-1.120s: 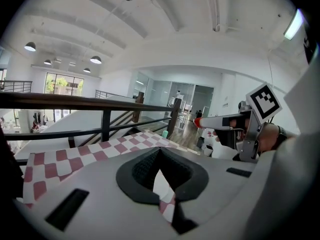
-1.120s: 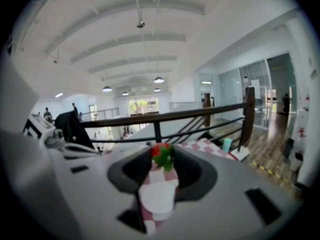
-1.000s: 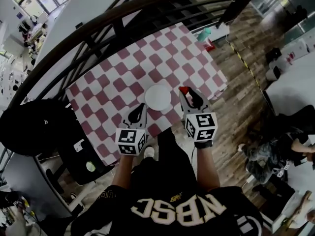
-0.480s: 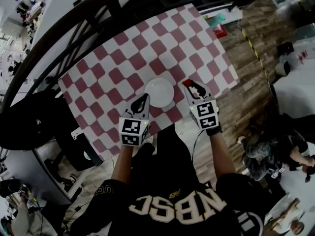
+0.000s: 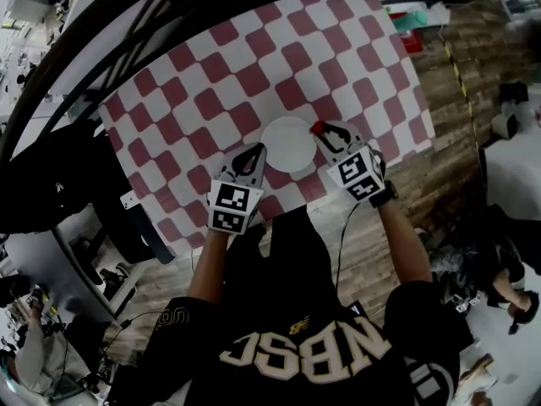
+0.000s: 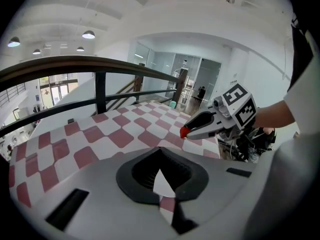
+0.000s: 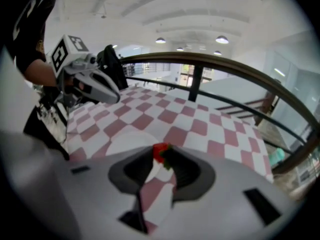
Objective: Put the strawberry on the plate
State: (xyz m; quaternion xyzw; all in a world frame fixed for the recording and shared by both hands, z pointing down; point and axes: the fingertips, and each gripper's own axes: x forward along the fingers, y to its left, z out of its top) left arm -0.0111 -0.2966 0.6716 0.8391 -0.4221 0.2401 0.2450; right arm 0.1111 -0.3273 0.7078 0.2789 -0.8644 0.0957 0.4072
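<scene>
A small red strawberry sits pinched at the tips of my right gripper, just over the right rim of the white plate. The right jaws have just been closing with the berry between them. My left gripper hangs by the plate's lower-left rim, its tips together with nothing held. In the right gripper view the left gripper shows at the upper left. The plate lies on a red-and-white checked tablecloth.
A dark curved railing runs along the table's far and left sides. A green and red object sits past the table's far right corner. Wooden floor lies to the right; a black bag to the left.
Both grippers have come down toward the table. The right one, still carrying the strawberry, has rolled and now sits at the plate's right rim; the left one has closed in on the plate's near-left edge.
</scene>
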